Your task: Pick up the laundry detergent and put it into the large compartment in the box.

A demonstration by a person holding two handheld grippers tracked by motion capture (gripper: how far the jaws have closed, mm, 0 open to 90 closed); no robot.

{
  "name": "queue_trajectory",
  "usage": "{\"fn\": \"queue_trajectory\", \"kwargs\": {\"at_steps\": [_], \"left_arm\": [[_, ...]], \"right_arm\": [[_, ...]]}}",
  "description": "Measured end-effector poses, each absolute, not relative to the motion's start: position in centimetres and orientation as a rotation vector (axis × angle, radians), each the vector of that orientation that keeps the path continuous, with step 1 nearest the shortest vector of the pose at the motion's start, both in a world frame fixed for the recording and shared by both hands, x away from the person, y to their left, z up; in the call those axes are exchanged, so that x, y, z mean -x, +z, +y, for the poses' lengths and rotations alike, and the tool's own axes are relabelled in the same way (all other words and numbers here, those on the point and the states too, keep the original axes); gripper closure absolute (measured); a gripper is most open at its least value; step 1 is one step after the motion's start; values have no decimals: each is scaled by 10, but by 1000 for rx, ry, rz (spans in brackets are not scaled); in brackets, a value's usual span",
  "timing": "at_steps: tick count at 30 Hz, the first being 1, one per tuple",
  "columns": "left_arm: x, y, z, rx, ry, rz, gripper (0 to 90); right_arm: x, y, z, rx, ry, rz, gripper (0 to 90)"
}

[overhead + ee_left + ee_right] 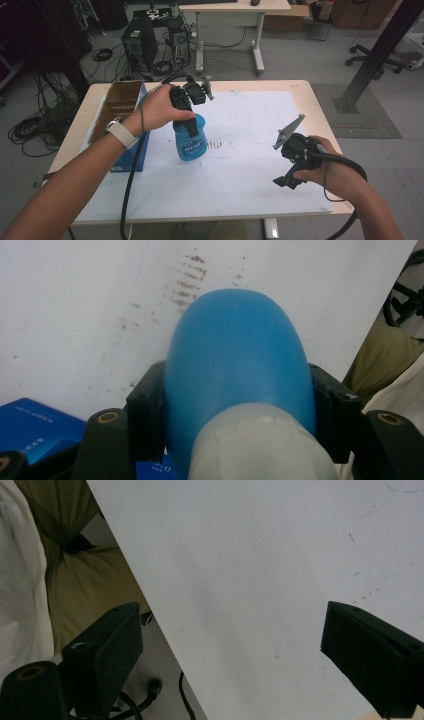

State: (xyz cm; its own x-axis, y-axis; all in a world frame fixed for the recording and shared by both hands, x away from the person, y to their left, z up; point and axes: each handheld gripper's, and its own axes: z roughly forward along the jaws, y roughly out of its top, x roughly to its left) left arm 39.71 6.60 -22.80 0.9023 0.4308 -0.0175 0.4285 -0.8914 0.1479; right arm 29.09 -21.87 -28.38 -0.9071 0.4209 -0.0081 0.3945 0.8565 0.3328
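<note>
White sheet (pixel 240 165) covers most of the tabletop, with brown smudge marks (pixel 220 146) near its middle. Open cardboard box (pixel 120 102) at the sheet's far-left corner; blue box (pixel 131 159) against the sheet's left edge, nearer the person. Computer tower (pixel 140 47) and tangled cables (pixel 35 127) on the floor beyond and left of the sheet.

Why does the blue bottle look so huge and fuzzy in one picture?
In the left gripper view the blue bottle sits right against the camera, clamped between the jaws, so it looks big and soft; in the high view it is small and sharper.
</note>
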Motion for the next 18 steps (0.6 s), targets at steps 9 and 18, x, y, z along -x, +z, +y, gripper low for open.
{"fn": "queue_trajectory", "kwargs": {"at_steps": [9,18], "left_arm": [[-394,-211,72,-2891,29,740,372],[-394,-194,80,-2863,35,874,373]], "right_arm": [[-292,-283,-215,-626,499,2958,98],[-294,-283,-211,-600,505,2962,98]]}}
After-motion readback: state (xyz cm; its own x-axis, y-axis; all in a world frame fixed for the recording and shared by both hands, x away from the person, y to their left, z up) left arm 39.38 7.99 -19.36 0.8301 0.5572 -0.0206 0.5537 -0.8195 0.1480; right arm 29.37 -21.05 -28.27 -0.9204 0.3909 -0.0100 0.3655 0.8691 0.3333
